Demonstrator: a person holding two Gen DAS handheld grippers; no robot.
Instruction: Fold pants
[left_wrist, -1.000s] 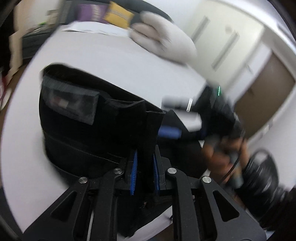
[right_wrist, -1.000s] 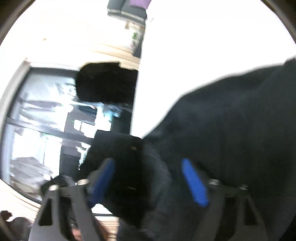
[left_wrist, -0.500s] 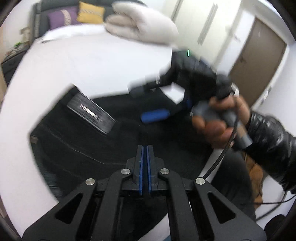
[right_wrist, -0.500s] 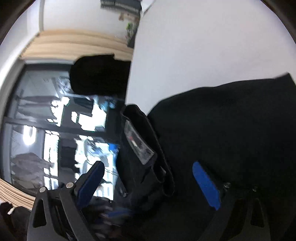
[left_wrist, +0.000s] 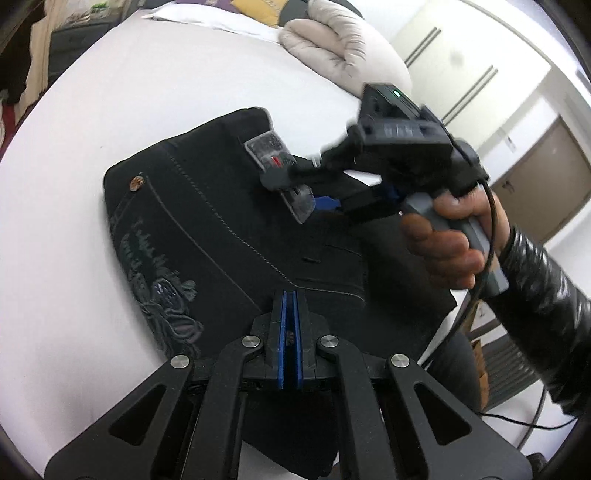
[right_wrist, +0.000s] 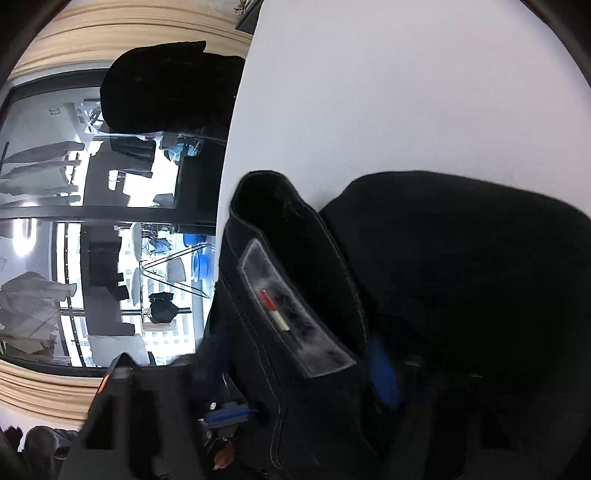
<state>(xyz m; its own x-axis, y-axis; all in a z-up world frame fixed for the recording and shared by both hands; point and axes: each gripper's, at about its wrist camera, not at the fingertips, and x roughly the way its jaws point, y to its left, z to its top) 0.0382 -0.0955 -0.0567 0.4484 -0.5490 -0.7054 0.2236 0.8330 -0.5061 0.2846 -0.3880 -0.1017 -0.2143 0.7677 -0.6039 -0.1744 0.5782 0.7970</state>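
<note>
Now lowered over black pants (left_wrist: 236, 236) folded flat on a white bed (left_wrist: 92, 122), no longer lifted. Left gripper (left_wrist: 289, 306) empty, jaws together, at near edge. Right gripper (left_wrist: 314, 192), jaws just closing, straddling the waistband patch (right_wrist: 291, 310); contact unclear. Right hand (left_wrist: 450, 240) on the grey handle. Pillow (left_wrist: 343, 55) far right.

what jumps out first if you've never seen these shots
The black pants lie on the white bed, a grey label patch at the waistband. The right tool has just been closing, waistband between its fingers. The left tool, shut, is at the near edge.
</note>
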